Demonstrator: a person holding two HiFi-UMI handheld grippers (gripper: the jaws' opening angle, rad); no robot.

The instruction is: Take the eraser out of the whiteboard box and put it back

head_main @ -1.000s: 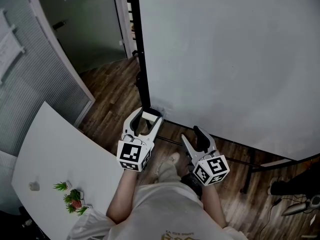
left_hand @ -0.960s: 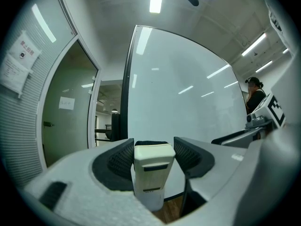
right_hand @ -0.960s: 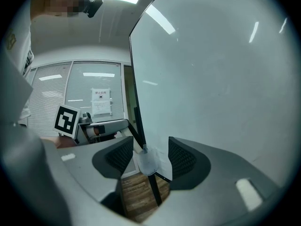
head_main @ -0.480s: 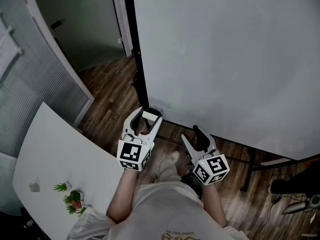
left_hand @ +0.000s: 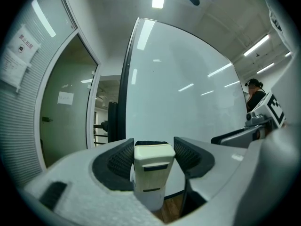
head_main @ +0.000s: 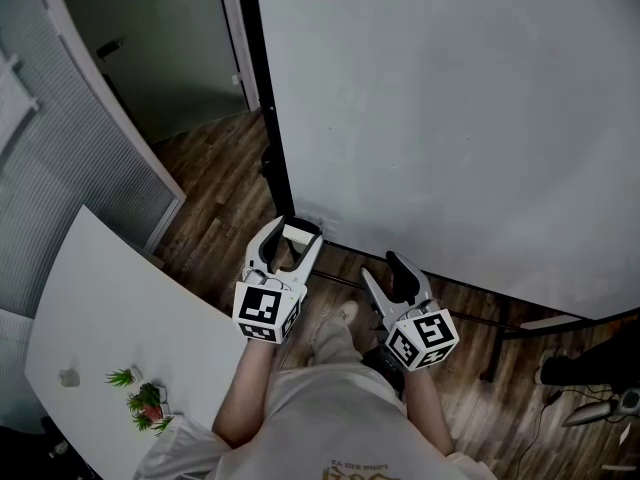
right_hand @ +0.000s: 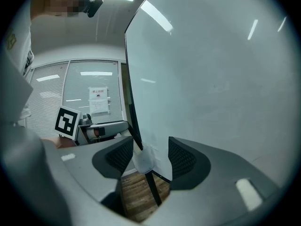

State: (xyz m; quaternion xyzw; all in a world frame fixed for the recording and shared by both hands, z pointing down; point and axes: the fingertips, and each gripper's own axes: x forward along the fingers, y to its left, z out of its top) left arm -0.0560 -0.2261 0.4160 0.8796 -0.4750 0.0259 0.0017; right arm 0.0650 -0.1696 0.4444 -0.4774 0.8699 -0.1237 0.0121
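A cream eraser (head_main: pixel 299 233) with a dark felt face sits upright between the jaws of my left gripper (head_main: pixel 290 240), whose ribbed pads (left_hand: pixel 121 160) press on both its sides. It is held level in front of the whiteboard's (head_main: pixel 450 118) lower left corner. In the left gripper view the eraser (left_hand: pixel 151 171) fills the gap between the jaws. My right gripper (head_main: pixel 382 268) hangs to the right, open and empty. Past its jaws, the right gripper view shows a small translucent whiteboard box (right_hand: pixel 143 158) fixed at the board's corner.
A white table (head_main: pixel 110 298) with small potted plants (head_main: pixel 146 400) stands at the left. A glass door and blinds (head_main: pixel 60 158) lie beyond it. The board's black stand leg (head_main: pixel 500 343) and cables (head_main: pixel 590 413) cross the wooden floor at the right.
The head view has drifted a little to the right. Both grippers and the held eraser keep their places.
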